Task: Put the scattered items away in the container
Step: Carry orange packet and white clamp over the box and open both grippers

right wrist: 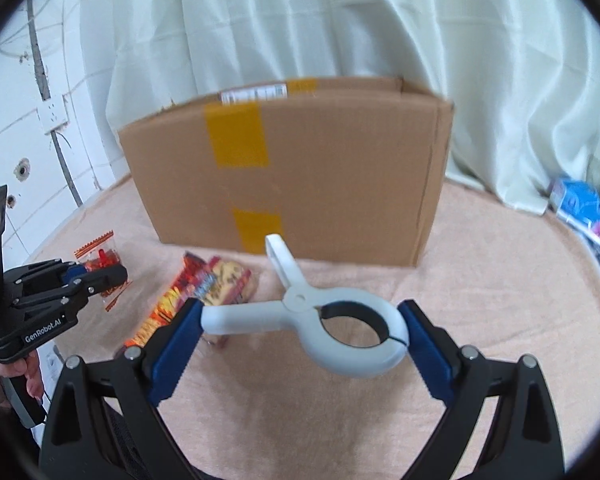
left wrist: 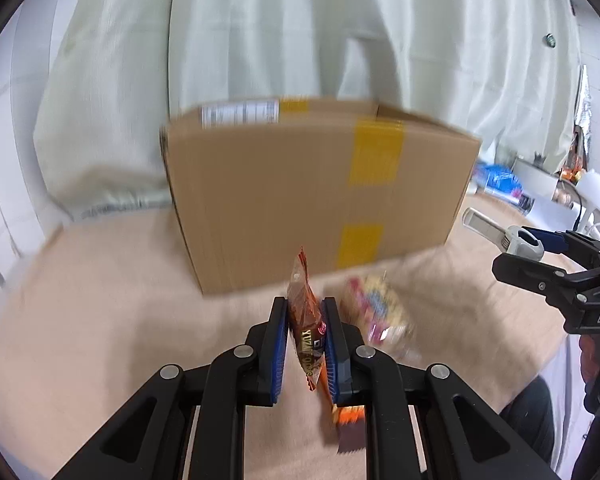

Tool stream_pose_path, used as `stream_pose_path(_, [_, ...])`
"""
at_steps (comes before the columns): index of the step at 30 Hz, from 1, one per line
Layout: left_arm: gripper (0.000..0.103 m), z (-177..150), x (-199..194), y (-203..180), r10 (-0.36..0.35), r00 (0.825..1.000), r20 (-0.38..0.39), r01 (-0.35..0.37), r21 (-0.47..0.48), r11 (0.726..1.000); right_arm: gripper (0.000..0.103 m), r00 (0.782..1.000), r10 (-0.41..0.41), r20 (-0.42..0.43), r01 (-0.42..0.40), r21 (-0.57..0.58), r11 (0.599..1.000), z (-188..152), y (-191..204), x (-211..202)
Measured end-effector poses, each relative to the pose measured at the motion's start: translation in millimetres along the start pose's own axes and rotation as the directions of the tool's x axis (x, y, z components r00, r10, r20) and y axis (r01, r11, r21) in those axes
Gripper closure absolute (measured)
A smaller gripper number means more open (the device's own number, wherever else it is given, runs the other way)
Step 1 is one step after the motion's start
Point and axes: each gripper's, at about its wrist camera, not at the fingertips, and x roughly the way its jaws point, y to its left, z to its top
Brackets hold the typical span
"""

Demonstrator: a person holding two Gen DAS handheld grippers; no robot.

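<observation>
Cardboard box (right wrist: 288,168), brown, patched with yellow tape (right wrist: 236,140) and bearing a white label (right wrist: 254,94) at the far rim, standing on a peach cloth (right wrist: 480,280) over the table, pale curtain (right wrist: 340,20) just behind. Open at the top, yet seen from too low an angle to tell what lies inside; only the outer walls and a strip of the far inner wall on show.

Left gripper (left wrist: 306,344): blue pads pressed together on a thin orange-brown snack packet (left wrist: 306,320), held on edge above the cloth, in front of the box and apart from it. From the right wrist view, the same packet a red and clear pouch pinched at the tips, well left of the box.

Right gripper (right wrist: 302,334): fingers set wide, clamped on a white plastic clip (right wrist: 328,320), one blue pad against a handle end, the other against the ring-shaped jaw end. Second handle sticking up toward the box, not touching it. Clip clear of the cloth, in front of the box's near wall.

Left on the cloth, between the two grippers and just before the box: a cookie packet (right wrist: 230,280) with a long red and yellow wrapper (right wrist: 168,304) touching its left side. Far right, at the table's edge by the curtain, a blue packet (right wrist: 584,208), well apart from the box.
</observation>
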Motion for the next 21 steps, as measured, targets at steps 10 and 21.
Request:
stream_pose_path(10, [0.086, 115, -47, -2, 0.02, 0.988, 0.15, -0.026, 0.042, 0.999, 0.006, 0.985, -0.016, 0.174, 0.028, -0.065, 0.997, 92, 6, -61])
stream_pose_path(21, [0.086, 211, 14, 15, 0.021, 0.993, 0.118, -0.027, 0.047, 0.999, 0.006, 0.979, 0.01, 0.204, 0.011, -0.101, 0.995, 182, 2, -21])
